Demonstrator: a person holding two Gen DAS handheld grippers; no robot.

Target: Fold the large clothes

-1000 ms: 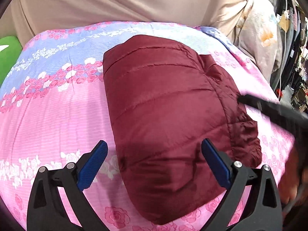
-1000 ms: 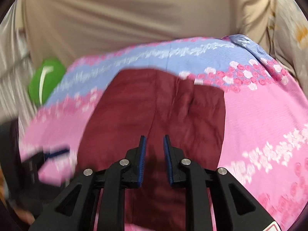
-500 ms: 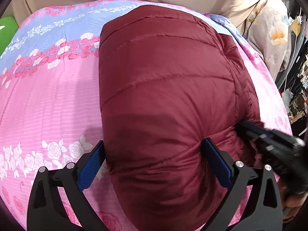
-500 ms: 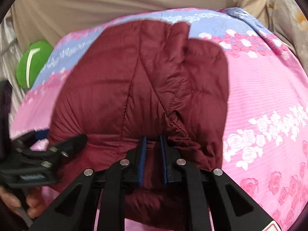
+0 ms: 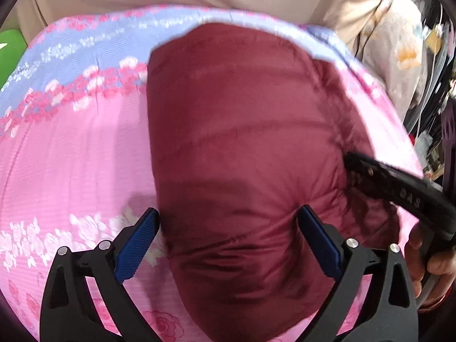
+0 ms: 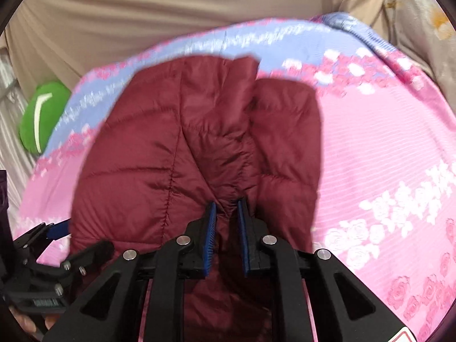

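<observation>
Jacket (image 5: 242, 148): a dark red quilted one, folded into a thick bundle, lies on a pink and blue flowered bedspread (image 5: 71, 148) and fills the middle of both views. In the left wrist view, the left tongs (image 5: 228, 228) are spread wide, their 2 blue pads straddling the bundle's near end at the lower centre. In the right wrist view, the right tongs (image 6: 226, 219) are nearly pressed together at the lower centre, pinching a puckered fold of the jacket. A green cushion (image 6: 42, 116) sits at the left edge, beside a beige curtain (image 6: 171, 22) across the top.
</observation>
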